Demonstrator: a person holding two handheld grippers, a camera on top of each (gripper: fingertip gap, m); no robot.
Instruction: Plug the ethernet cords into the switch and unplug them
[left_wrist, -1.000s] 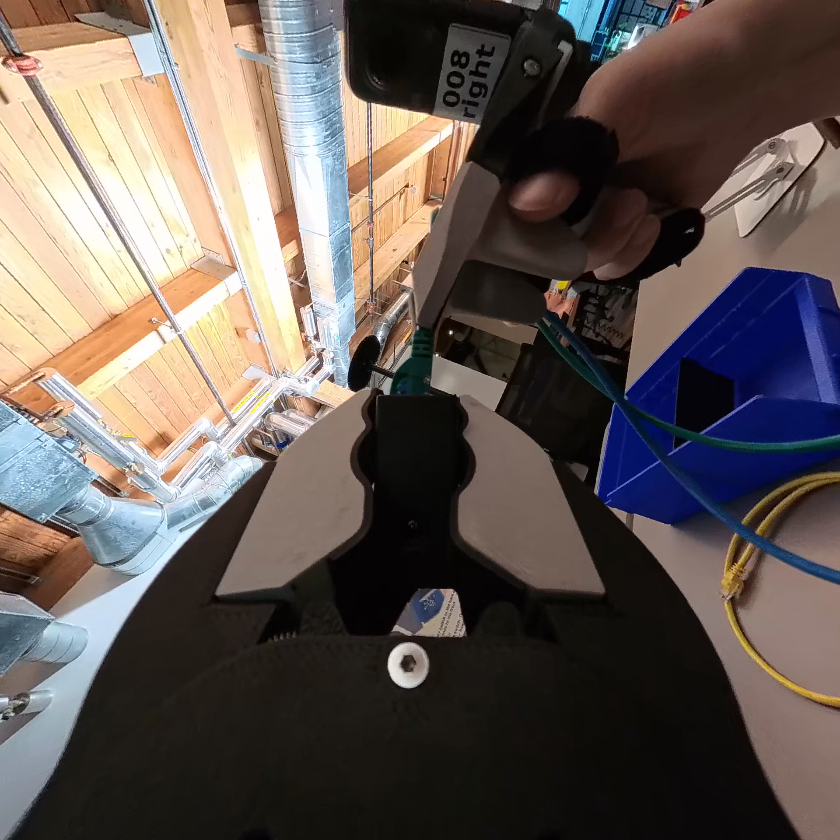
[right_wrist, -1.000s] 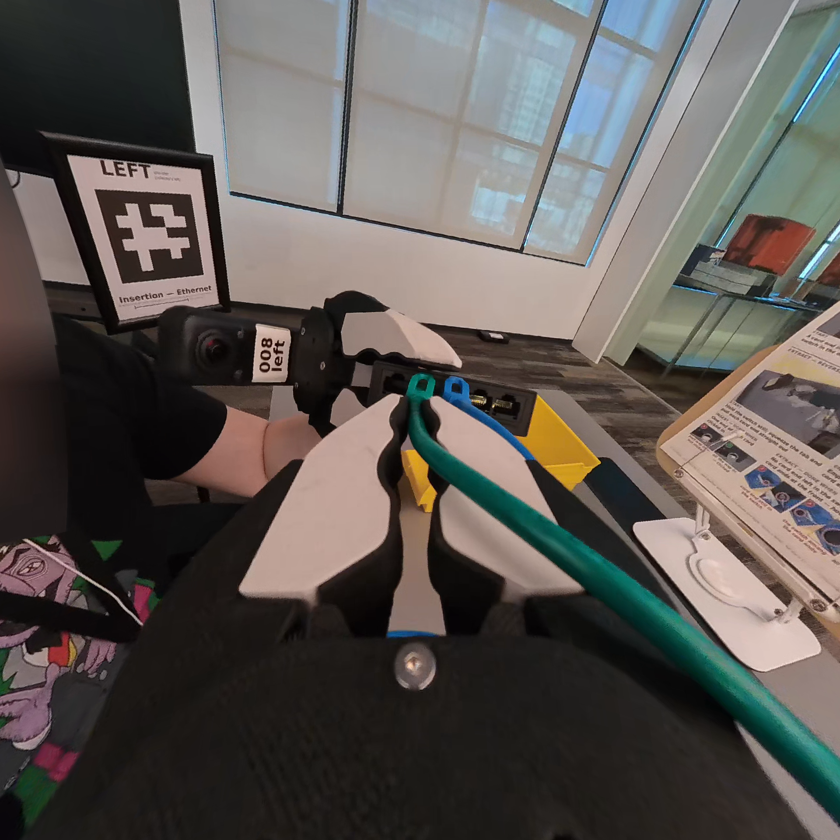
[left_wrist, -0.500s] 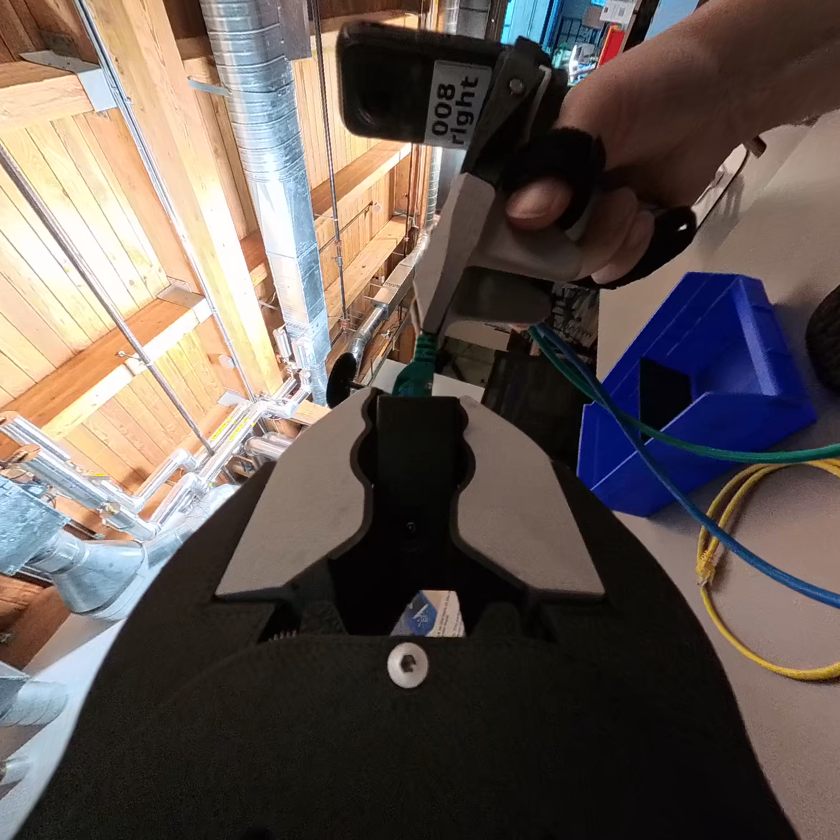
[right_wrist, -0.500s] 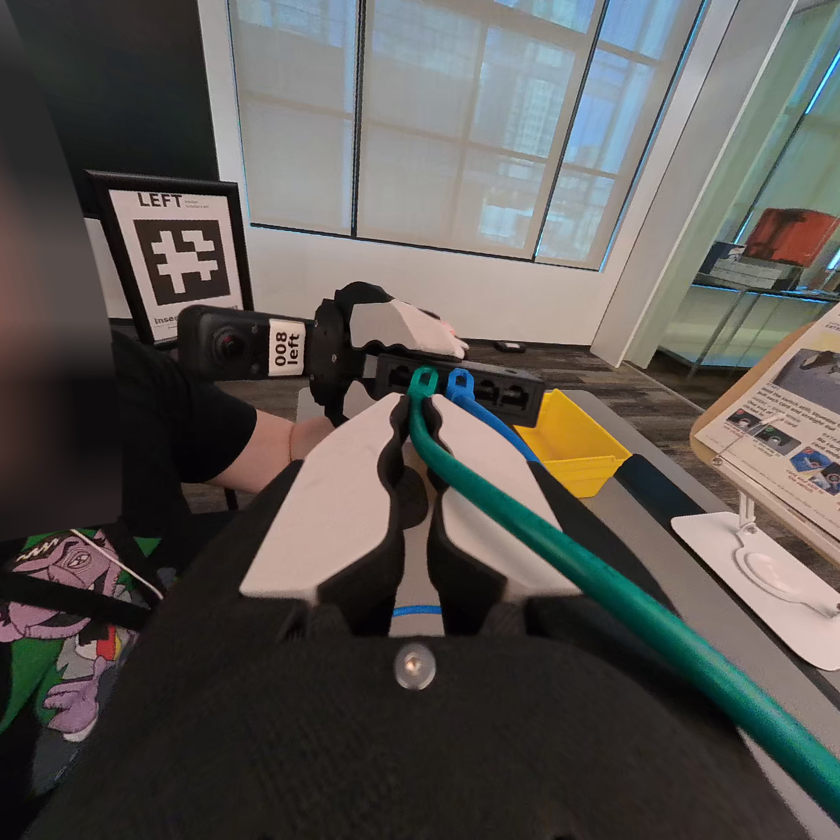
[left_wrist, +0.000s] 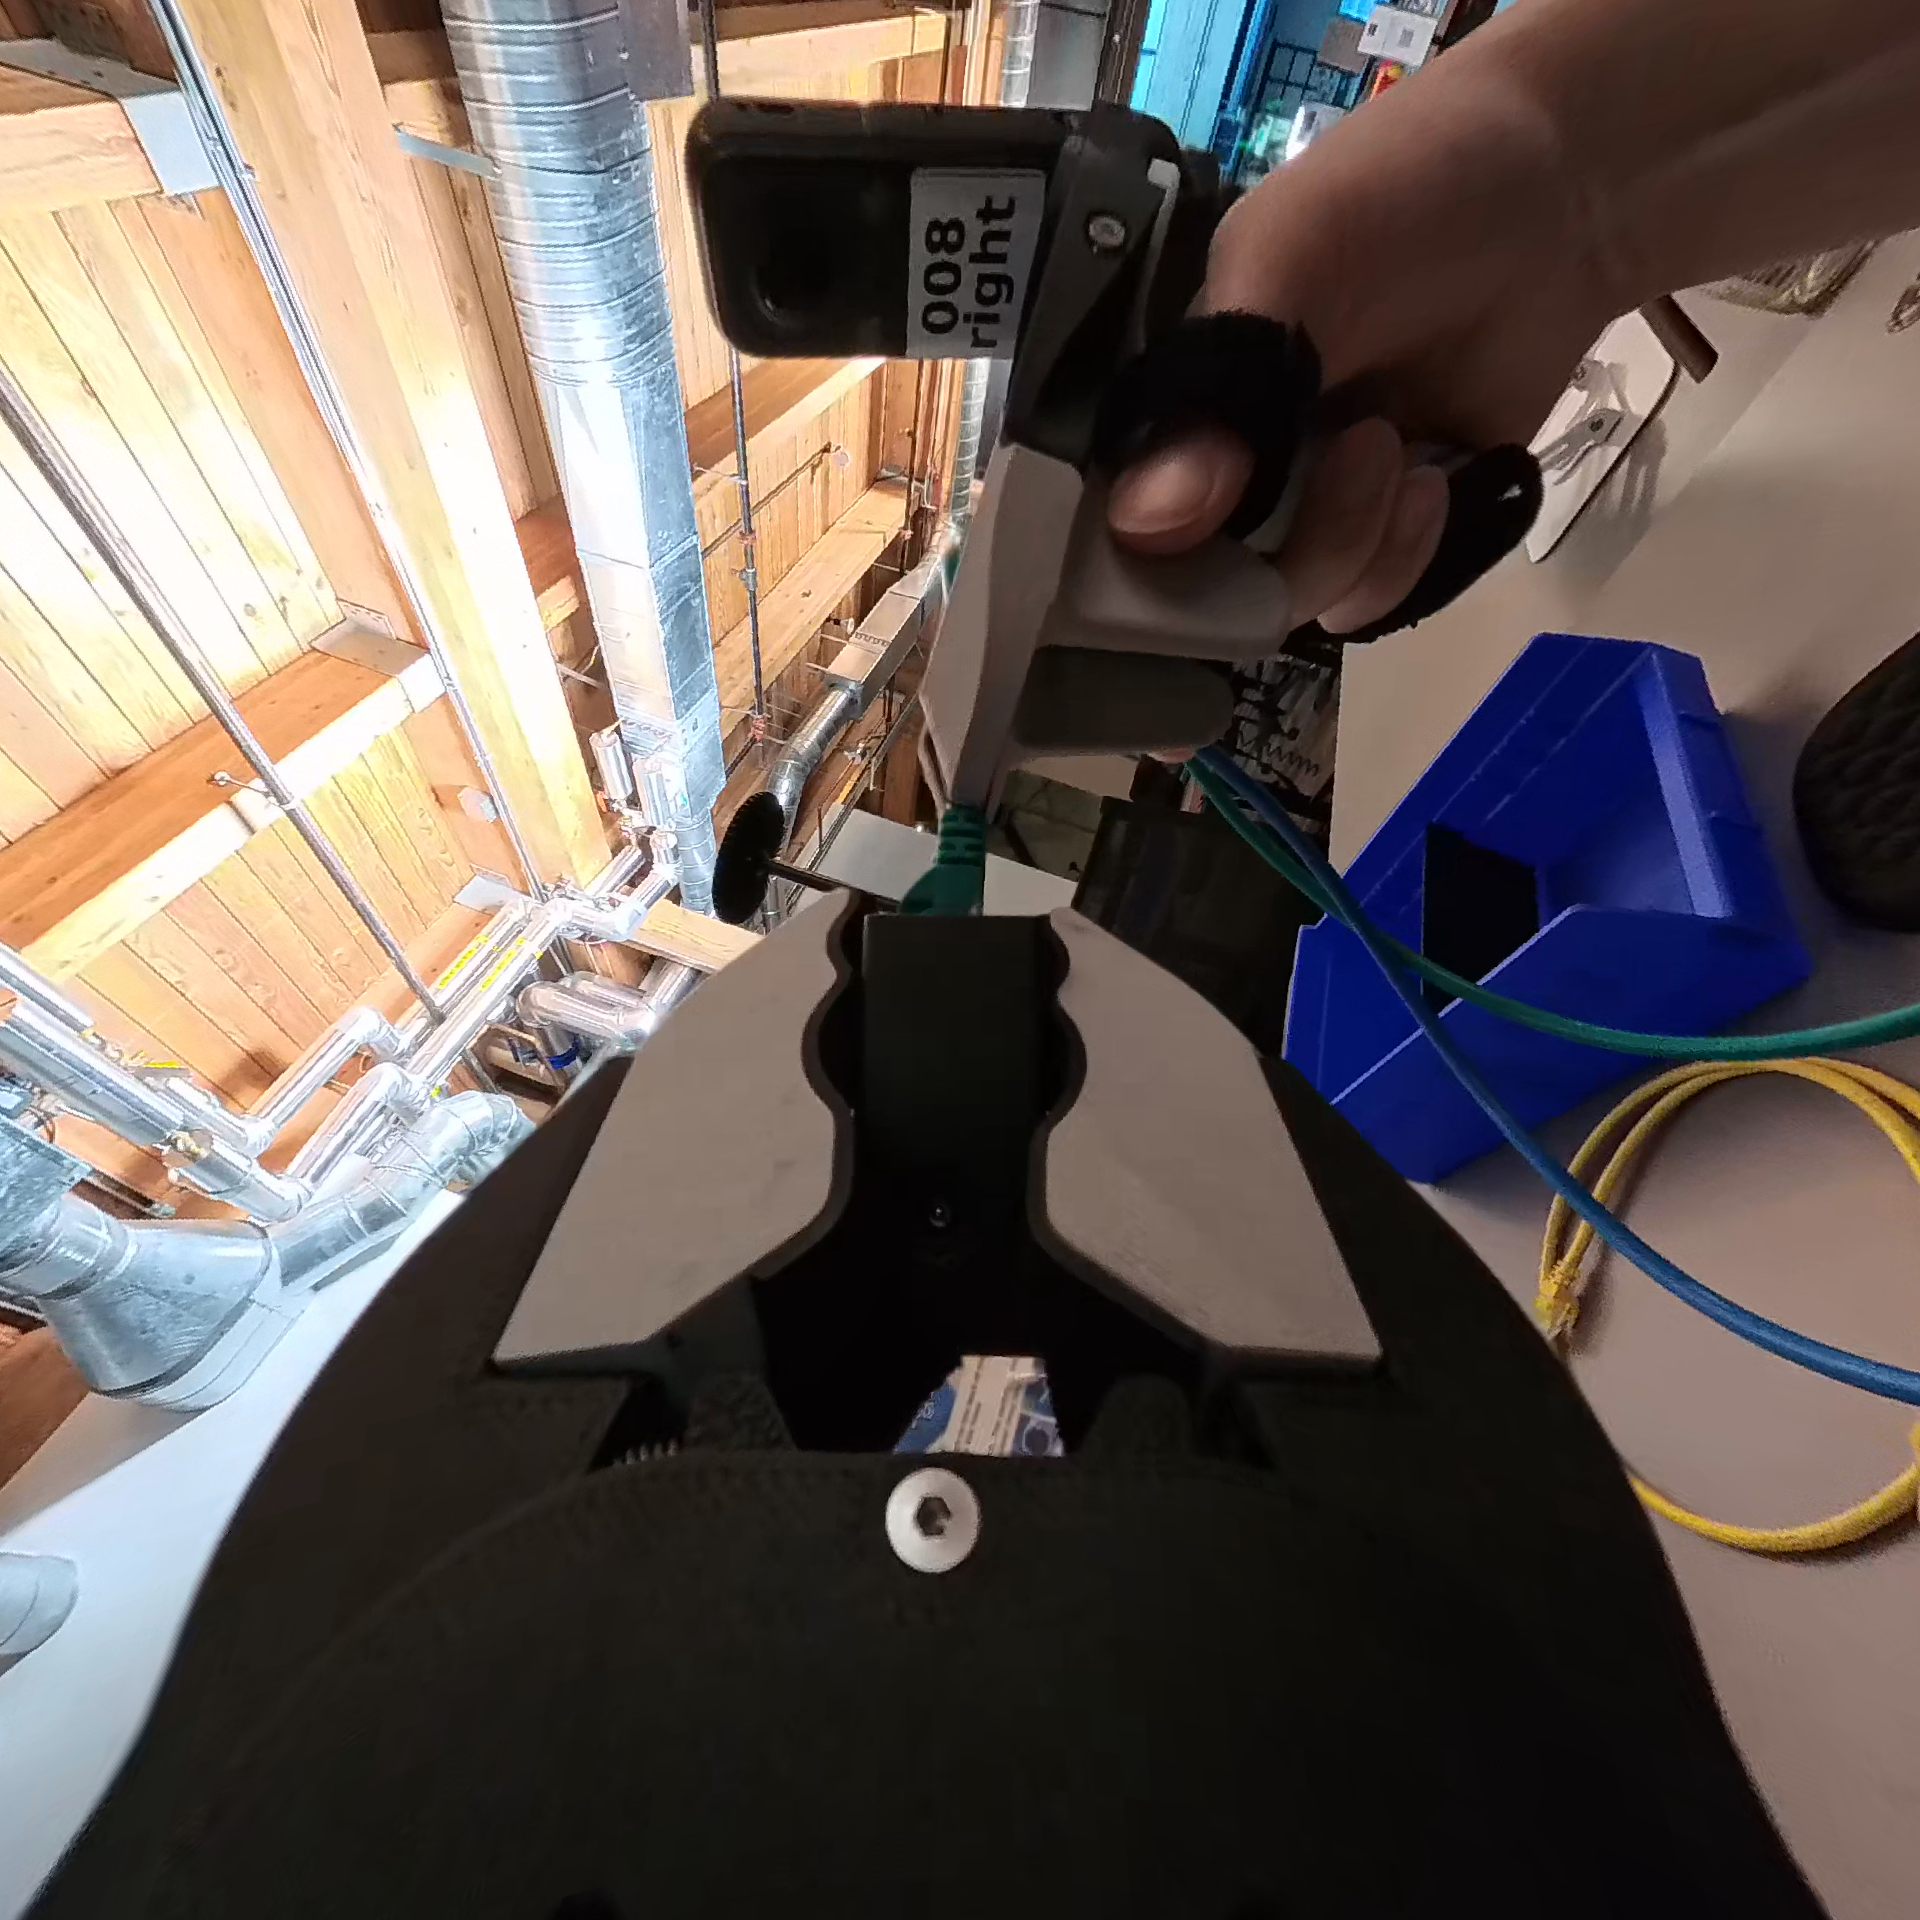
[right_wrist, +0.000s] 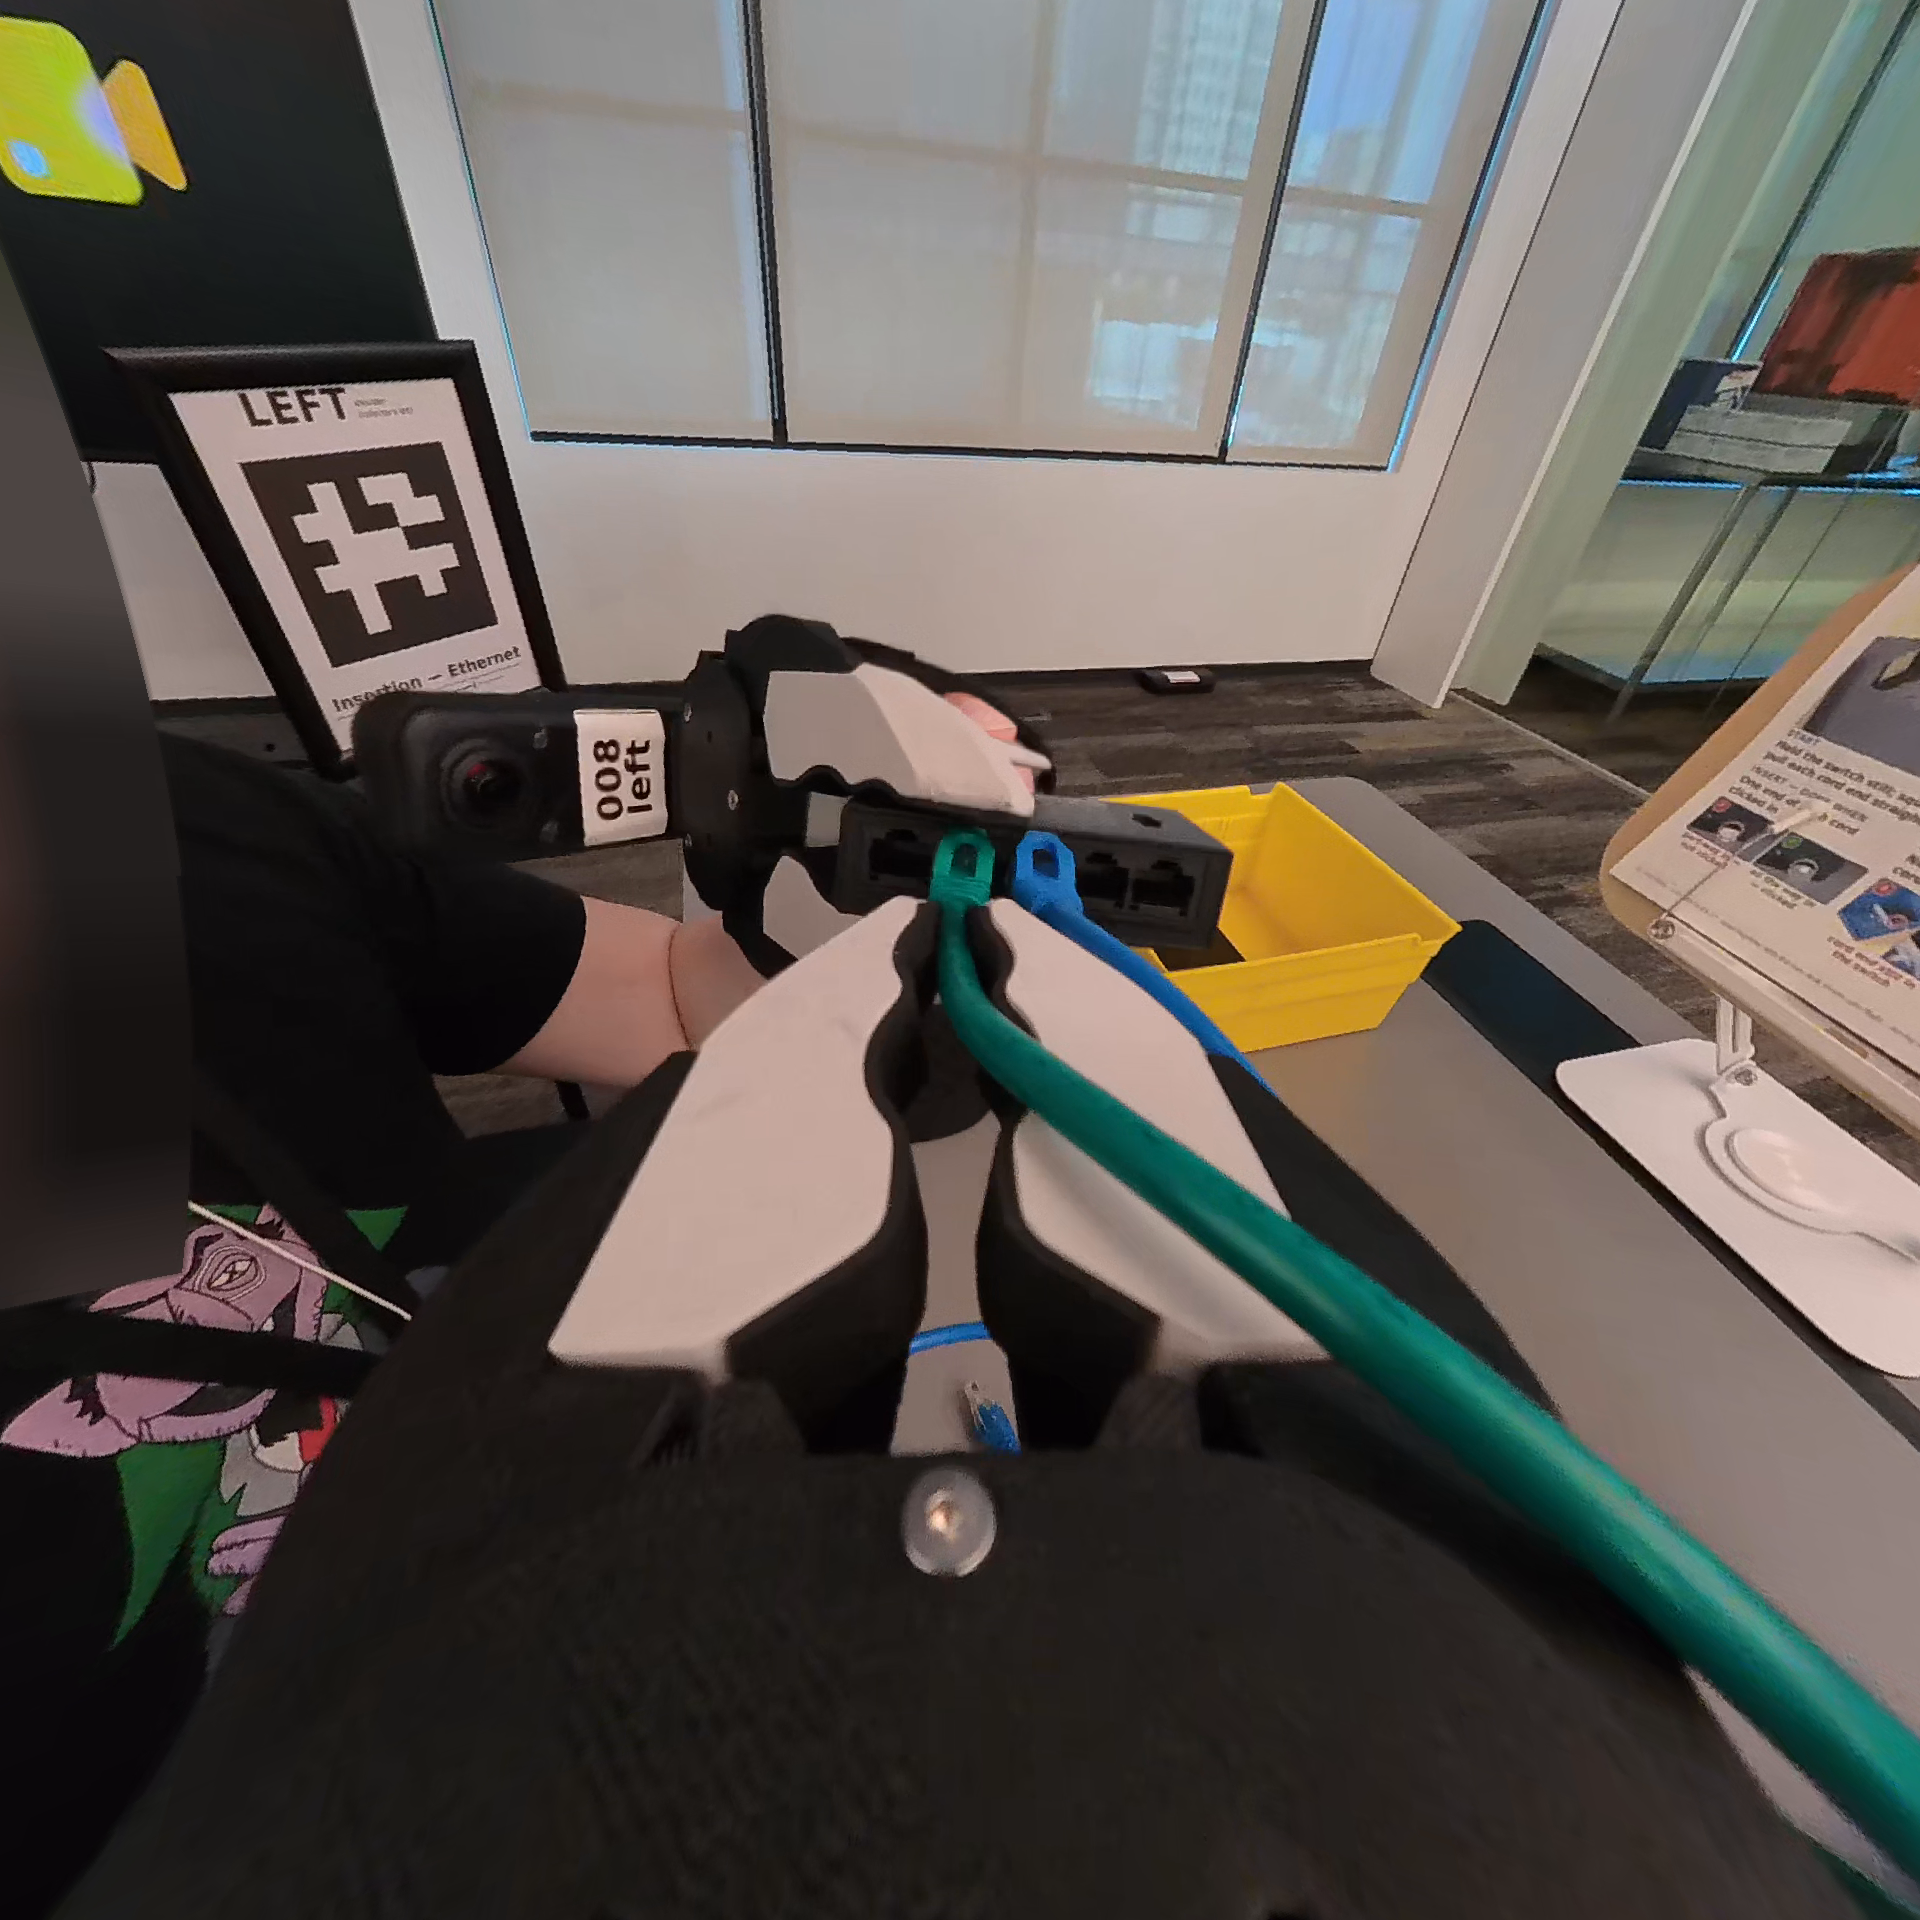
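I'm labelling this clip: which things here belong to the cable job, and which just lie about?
In use: black plastic network switch, green ethernet cord, blue ethernet cord, left gripper, right gripper.

Lying about: yellow ethernet cord, blue plastic bin, yellow plastic bin.

Yellow bin (right_wrist: 1340, 940) behind framed marker sign (right_wrist: 353, 540); blue bin (left_wrist: 1590, 904) on table (left_wrist: 1714, 1475).

Green round ethernet cord (right_wrist: 1195, 1132) and blue round ethernet cord (right_wrist: 1117, 961) meet a matte black plastic switch box (right_wrist: 1039, 878). Behind sits a bright yellow plastic bin (right_wrist: 1320, 935); a framed black-and-white blocky marker sign (right_wrist: 364, 551) stands left. The smooth desk (right_wrist: 1538, 1195) is grey.
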